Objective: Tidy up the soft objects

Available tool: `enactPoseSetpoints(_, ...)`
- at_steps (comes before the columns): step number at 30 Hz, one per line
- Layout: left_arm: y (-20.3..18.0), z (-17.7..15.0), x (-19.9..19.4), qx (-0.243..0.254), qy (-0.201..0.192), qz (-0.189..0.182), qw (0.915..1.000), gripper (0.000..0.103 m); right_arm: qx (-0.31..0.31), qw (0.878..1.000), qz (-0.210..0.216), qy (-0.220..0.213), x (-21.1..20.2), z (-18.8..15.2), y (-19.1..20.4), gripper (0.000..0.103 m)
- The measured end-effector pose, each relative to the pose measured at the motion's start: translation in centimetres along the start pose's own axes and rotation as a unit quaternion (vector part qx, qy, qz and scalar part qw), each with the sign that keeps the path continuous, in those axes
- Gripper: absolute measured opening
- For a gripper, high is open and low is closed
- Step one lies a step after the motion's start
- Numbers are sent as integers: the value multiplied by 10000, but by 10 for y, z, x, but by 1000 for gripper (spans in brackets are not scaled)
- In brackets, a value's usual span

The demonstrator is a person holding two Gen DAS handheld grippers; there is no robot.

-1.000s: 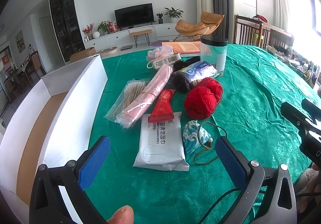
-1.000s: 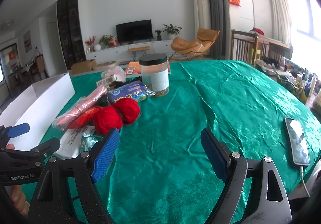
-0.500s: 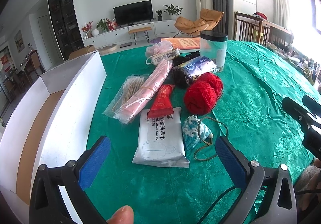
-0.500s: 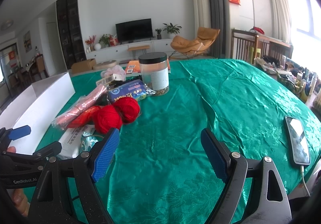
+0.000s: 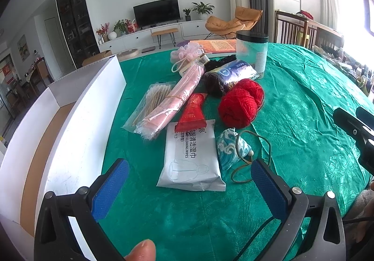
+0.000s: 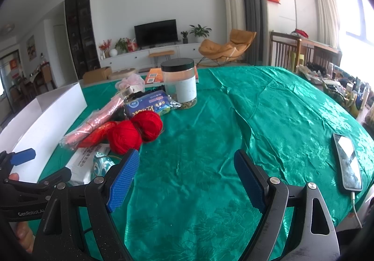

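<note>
Nothing on the counter (image 5: 303, 97) has been moved since a second ago, but the left gripper (image 5: 189, 188) has been brought a little nearer to the pile, and both grippers are still held open with nothing between their blue pads. Far to the left, a white box (image 5: 77, 120) is set on the green cloth. Just beside it, a bag of cotton swabs (image 5: 152, 99) and a pink packet (image 5: 173, 97) are laid side by side. Next, a red tube (image 5: 192, 113) is rested on a white pack of wipes (image 5: 189, 155), right in front of the left gripper. A small blue pouch (image 5: 228, 148) is touching the wipes. Two red yarn balls (image 5: 240, 104) are seen behind the pouch, and a clear jar (image 5: 252, 53) is stood further back. The right gripper (image 6: 184, 179) is held above bare cloth. Far right, a phone (image 6: 348, 160) is laid flat.
</note>
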State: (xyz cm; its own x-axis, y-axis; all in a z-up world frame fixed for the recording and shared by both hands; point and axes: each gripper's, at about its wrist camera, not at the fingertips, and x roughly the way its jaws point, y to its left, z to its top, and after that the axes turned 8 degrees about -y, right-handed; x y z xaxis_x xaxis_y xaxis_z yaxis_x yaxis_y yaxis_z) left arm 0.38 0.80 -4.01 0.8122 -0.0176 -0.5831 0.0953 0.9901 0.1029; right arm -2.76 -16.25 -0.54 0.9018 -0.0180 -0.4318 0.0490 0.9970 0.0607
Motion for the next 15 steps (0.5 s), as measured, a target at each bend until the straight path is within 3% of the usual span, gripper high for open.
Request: enactPoseSetpoints(15, 1, -3, 3, 11, 43, 34, 10000, 103, 4, 10000, 9, -2, 0, 0, 0, 85)
